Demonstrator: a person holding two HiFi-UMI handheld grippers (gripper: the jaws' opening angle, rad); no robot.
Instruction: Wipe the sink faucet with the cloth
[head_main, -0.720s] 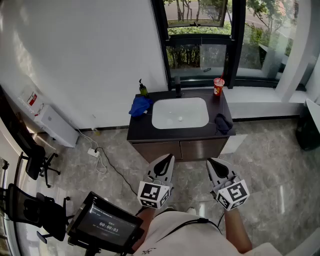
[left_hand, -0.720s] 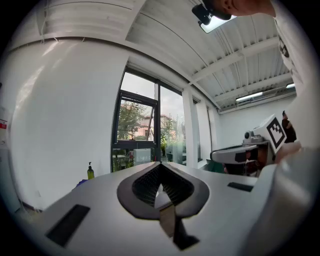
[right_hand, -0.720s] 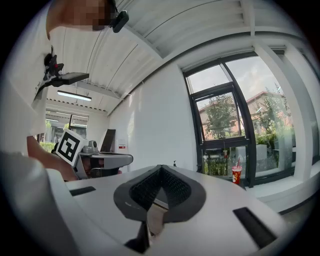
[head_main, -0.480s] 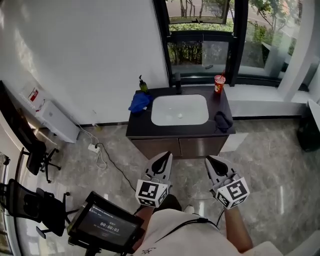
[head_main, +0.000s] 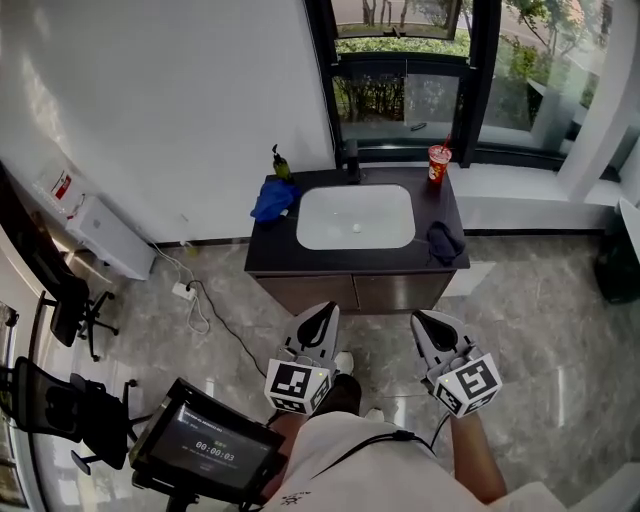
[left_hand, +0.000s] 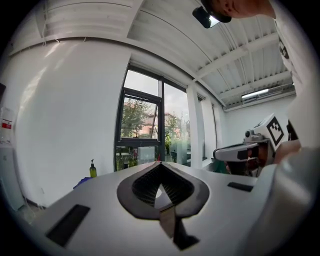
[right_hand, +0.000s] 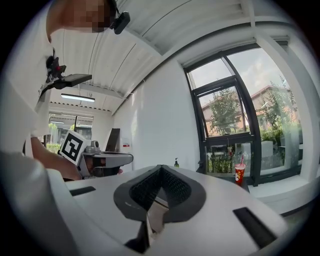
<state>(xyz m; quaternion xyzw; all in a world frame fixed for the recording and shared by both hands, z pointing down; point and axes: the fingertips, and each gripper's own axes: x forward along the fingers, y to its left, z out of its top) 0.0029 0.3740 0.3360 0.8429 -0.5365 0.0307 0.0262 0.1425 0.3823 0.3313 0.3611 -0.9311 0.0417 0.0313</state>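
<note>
1. Standing well short of the sink (head_main: 330, 215), both tools are held level. The left gripper (head_main: 320, 322) and the right gripper (head_main: 432, 328) are each clenched on nothing, so no cloth is carried yet.
2. A blue cloth (head_main: 272, 198) lies just left of the sink and a dark cloth (head_main: 444, 240) just right of it. The task names neither, so the wrong one may be picked.
3. The faucet (head_main: 351, 165) stands behind the sink. The red cup (head_main: 437, 163), behind and right of the sink, may be tipped by a wide wiping sweep.
4. The soap bottle (head_main: 280, 163), behind and left of the sink, may be knocked when the blue cloth is lifted.
5. If the jaws are not opened before the reach, a cloth is likely to be pushed rather than gripped.
</note>
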